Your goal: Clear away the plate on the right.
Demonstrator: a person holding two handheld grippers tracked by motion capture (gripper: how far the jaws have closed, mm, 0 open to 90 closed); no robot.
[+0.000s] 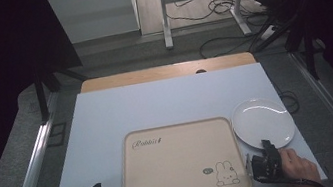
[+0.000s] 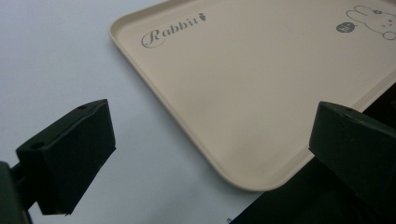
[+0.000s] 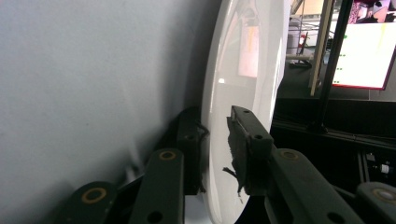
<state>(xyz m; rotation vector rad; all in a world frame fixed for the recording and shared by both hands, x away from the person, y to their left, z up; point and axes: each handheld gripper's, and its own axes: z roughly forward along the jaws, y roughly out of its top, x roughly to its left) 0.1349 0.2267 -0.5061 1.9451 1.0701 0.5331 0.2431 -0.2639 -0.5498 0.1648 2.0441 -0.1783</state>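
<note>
Right gripper (image 3: 217,135) pinches white plate (image 1: 262,121) rim at near edge.
Plate lies flat beside tray (image 1: 183,164); left gripper (image 2: 210,154) jaws spread, empty, over tray corner.

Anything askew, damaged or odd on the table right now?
Mostly tidy. The tray lies flat and bare, square to the table. The plate looks intact, but it overhangs the table's right edge. The right gripper has its jaws on the plate's near rim, and a pad there looks frayed. The left gripper is open beside the tray.
</note>
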